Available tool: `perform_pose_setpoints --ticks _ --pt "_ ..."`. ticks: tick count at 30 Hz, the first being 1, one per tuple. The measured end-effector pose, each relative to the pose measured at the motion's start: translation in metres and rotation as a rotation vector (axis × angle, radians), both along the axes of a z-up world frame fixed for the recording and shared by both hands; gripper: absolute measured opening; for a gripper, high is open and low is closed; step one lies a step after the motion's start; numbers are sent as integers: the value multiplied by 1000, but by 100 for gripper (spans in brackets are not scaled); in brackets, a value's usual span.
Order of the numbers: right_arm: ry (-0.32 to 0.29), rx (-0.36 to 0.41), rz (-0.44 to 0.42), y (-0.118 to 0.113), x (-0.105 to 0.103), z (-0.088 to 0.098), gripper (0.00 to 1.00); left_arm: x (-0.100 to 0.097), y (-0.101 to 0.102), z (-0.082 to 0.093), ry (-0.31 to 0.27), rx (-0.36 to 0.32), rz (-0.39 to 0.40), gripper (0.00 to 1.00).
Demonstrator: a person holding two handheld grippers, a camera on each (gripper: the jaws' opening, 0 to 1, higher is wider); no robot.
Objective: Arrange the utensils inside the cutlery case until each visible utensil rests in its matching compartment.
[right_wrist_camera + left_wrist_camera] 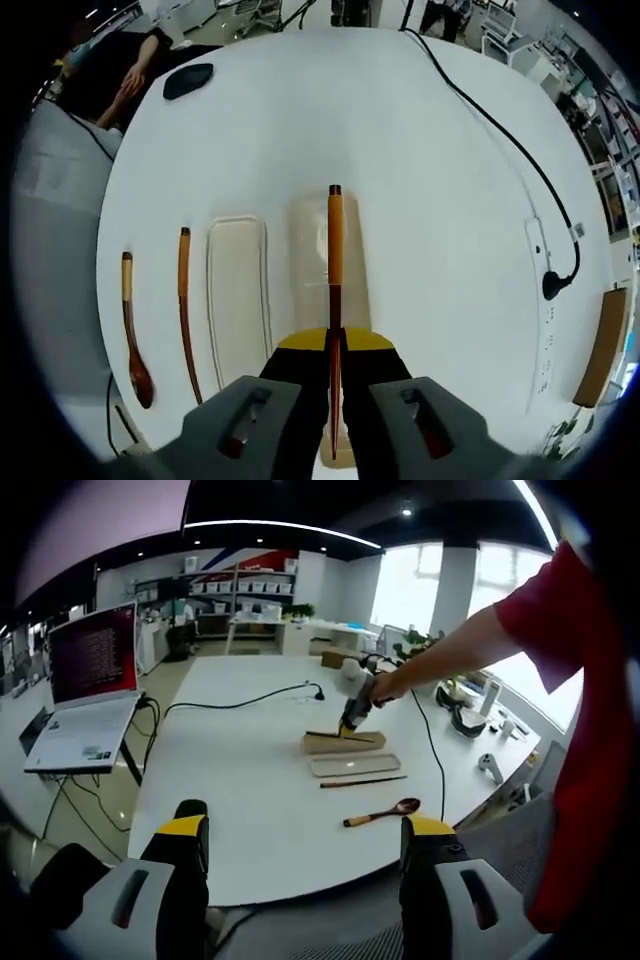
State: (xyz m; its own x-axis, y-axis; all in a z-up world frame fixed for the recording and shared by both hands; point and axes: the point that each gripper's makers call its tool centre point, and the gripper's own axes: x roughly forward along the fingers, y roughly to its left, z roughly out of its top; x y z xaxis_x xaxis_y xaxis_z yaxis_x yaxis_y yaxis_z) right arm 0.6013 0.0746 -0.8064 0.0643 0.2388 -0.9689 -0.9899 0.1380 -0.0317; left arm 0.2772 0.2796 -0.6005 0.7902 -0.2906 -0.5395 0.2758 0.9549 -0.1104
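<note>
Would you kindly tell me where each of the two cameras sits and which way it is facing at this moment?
Left gripper view: rides the left gripper, held back off the table's near edge, looking across it at the right gripper over the cutlery case; the person's arm and red sleeve show.
Right gripper view: rides the right gripper, looking steeply down onto the case, jaws closed on a chopstick.
Shared: case, lid, second chopstick, wooden spoon.
</note>
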Motion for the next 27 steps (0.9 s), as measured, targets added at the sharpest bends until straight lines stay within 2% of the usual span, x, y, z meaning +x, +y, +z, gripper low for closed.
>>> perform_pose_setpoints --ticks 11,17,24,27 --pt "14 -22 11 4 6 -22 0 -6 3 -7 25 8 14 80" --pt "24 -23 -14 3 6 -25 0 -3 4 -8 25 3 24 80" --pt "26 -20 3 1 7 -27 0 0 1 -6 21 7 9 80" --pt "38 -33 -33 -3 4 -26 0 -2 -1 -7 25 20 -10 80"
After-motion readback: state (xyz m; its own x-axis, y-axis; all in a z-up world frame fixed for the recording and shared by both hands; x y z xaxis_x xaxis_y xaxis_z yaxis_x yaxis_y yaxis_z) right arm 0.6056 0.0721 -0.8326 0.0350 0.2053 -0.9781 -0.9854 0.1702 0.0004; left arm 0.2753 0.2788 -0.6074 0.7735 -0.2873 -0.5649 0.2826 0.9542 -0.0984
